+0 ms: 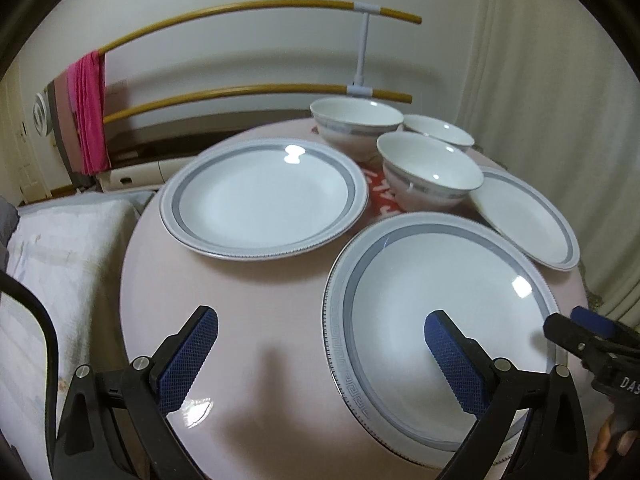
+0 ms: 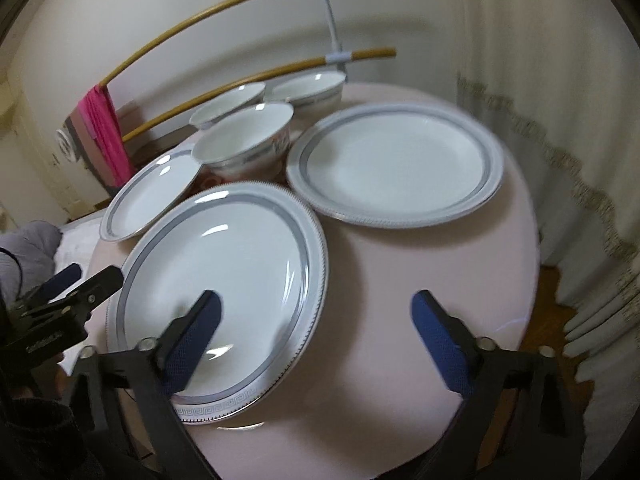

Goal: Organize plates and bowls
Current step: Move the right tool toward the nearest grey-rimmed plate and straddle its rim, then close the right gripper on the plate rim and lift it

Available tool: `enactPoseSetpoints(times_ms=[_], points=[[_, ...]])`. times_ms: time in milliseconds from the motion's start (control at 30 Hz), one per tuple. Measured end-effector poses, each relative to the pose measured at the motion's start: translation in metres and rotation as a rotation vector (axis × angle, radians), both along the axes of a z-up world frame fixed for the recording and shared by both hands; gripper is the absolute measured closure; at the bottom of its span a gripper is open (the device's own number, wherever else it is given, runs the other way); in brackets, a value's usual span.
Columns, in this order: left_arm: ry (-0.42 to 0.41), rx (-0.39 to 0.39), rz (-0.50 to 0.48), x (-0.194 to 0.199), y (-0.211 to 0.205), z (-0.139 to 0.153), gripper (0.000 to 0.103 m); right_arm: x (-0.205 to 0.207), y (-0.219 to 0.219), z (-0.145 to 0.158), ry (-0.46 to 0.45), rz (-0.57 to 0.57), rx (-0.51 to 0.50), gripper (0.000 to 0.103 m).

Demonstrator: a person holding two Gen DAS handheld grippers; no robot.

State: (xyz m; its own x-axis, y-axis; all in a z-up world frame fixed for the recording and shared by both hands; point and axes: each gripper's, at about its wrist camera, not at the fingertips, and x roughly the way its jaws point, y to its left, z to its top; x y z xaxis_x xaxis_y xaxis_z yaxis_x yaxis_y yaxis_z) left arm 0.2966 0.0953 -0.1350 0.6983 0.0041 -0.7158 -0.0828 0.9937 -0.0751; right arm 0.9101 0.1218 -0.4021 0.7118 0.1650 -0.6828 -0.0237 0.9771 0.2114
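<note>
— Covering most of the round pink desk (image 1: 248,320): three grey-rimmed plates (image 1: 264,196), the nearest plate (image 1: 436,320) at the front edge.

— And behind them?

— Three white bowls (image 1: 430,176), clustered at the back, close together.

— The tongs?

— Left tongs (image 1: 322,344) gape wide over the nearest plate's left rim, holding nothing; right tongs (image 2: 316,324) spread empty over its right rim.

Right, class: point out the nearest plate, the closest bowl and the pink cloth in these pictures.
nearest plate (image 1: 436,304): left wrist view, on its white centre.
closest bowl (image 1: 430,174): left wrist view, on its inner wall.
pink cloth (image 1: 89,112): left wrist view, on the middle of its hanging folds.
</note>
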Motion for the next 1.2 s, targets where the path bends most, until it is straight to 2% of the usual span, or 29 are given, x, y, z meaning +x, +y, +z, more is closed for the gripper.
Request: enactPoseSetpoints(times_ms=[100,167,233,300,367,400,467,567,733,1100,1133,1200], points=[[0.030,0.000,-0.013,0.007,0.000,-0.008,0.013,0.004,0.002,-0.005,0.021,0.018,0.008,0.023],[0.051,-0.002,-0.018,0.011,0.000,-0.013,0.019,0.006,0.002,-0.007,0.028,0.025,0.010,0.035],[0.078,-0.013,-0.021,0.015,0.001,-0.019,0.028,0.009,0.003,-0.009,0.040,0.038,0.019,0.041],[0.101,-0.032,-0.023,0.020,0.002,-0.025,0.032,0.011,0.004,-0.012,0.046,0.049,0.025,0.048],[0.112,-0.037,-0.023,0.022,0.003,-0.029,0.041,0.011,0.003,-0.013,0.042,0.052,0.025,0.058],[0.116,-0.039,-0.019,0.023,0.004,-0.030,0.041,0.011,0.001,-0.013,0.041,0.053,0.033,0.060],[0.119,-0.059,-0.017,0.024,0.005,-0.032,0.042,0.011,0.000,-0.014,0.043,0.054,0.043,0.072],[0.119,-0.068,-0.029,0.024,0.006,-0.032,0.046,0.011,0.000,-0.015,0.042,0.075,0.071,0.081],[0.116,-0.090,-0.056,0.022,0.007,-0.030,0.055,0.011,0.000,-0.014,0.042,0.078,0.081,0.084],[0.118,-0.087,-0.071,0.027,0.004,-0.032,0.055,0.008,0.002,-0.015,0.025,0.078,0.071,0.084],[0.119,-0.094,-0.072,0.027,0.004,-0.032,0.057,0.008,0.002,-0.016,0.024,0.078,0.071,0.084],[0.112,-0.110,-0.092,0.026,0.003,-0.031,0.072,0.008,0.002,-0.016,0.024,0.079,0.075,0.084]])
